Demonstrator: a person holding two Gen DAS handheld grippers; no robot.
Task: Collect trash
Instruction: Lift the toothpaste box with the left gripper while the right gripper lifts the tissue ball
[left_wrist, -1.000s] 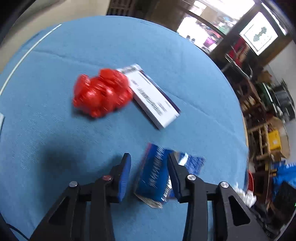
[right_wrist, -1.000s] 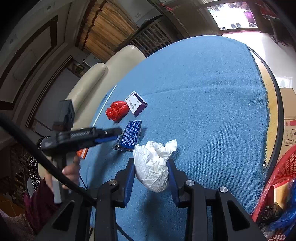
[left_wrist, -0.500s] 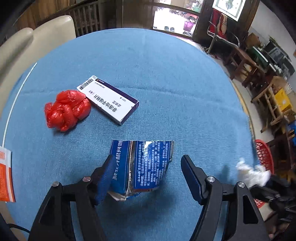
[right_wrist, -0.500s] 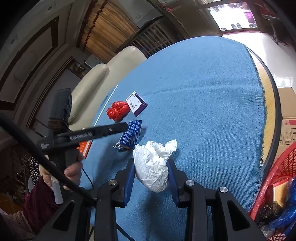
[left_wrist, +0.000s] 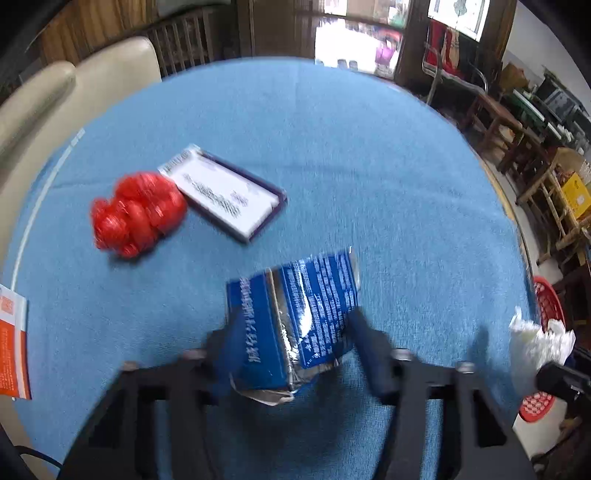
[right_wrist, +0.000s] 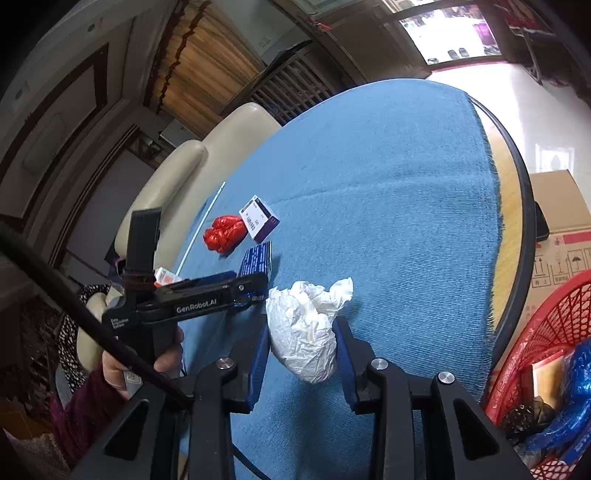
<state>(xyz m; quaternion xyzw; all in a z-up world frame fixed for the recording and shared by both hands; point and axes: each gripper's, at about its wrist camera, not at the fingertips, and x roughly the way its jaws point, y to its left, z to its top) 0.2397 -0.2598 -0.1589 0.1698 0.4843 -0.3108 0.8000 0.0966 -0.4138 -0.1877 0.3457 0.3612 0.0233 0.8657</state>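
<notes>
Your left gripper (left_wrist: 291, 332) has its jaws closed on one flattened blue foil carton (left_wrist: 295, 321); your right gripper (right_wrist: 301, 354) pinches one crumpled white paper wad (right_wrist: 306, 328). One red crinkled wrapper (left_wrist: 136, 214) and one white purple-edged box (left_wrist: 225, 192) sit touching on the blue surface (left_wrist: 369, 177), and the red mesh basket (right_wrist: 546, 332) holds blue plastic.

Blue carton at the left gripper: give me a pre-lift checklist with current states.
1. Blue carton between the left gripper fingers: ok.
2. Jaws firmly shut on it: cannot tell, motion blur.
3. Carton apart from the white box and red wad: ok.
4. Right gripper holding the white tissue: ok.
5. Red basket within view for dropping: ok.
</notes>
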